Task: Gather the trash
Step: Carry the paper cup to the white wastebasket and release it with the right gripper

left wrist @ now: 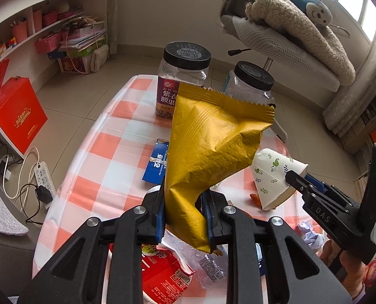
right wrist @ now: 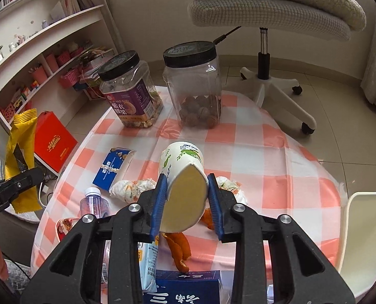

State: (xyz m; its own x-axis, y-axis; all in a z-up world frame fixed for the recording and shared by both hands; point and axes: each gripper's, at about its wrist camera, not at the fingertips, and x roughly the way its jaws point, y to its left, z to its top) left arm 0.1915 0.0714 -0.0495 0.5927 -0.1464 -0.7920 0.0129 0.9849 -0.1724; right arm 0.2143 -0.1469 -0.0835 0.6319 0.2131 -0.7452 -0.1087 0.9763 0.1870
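Observation:
My left gripper (left wrist: 184,191) is shut on the lower part of a crumpled yellow snack wrapper (left wrist: 213,147), which stands up above the checkered table (left wrist: 117,136). The right gripper (right wrist: 187,178) is shut on a white paper cup with green leaf print (right wrist: 181,162). The cup lies on its side between the blue pads (right wrist: 160,202), squeezed into an oval, its mouth toward the camera. In the left wrist view the same paper cup (left wrist: 271,177) hangs at the right in the right gripper (left wrist: 298,181). The right wrist view shows the yellow wrapper (right wrist: 20,152) at the far left.
Two black-lidded jars (right wrist: 130,93) (right wrist: 195,86) stand at the table's far end. A blue carton (right wrist: 113,168), crumpled wrappers (right wrist: 132,188), orange peel (right wrist: 179,248), a water bottle (right wrist: 94,205) and a red packet (left wrist: 162,276) lie on the cloth. An office chair (right wrist: 264,58) stands beyond.

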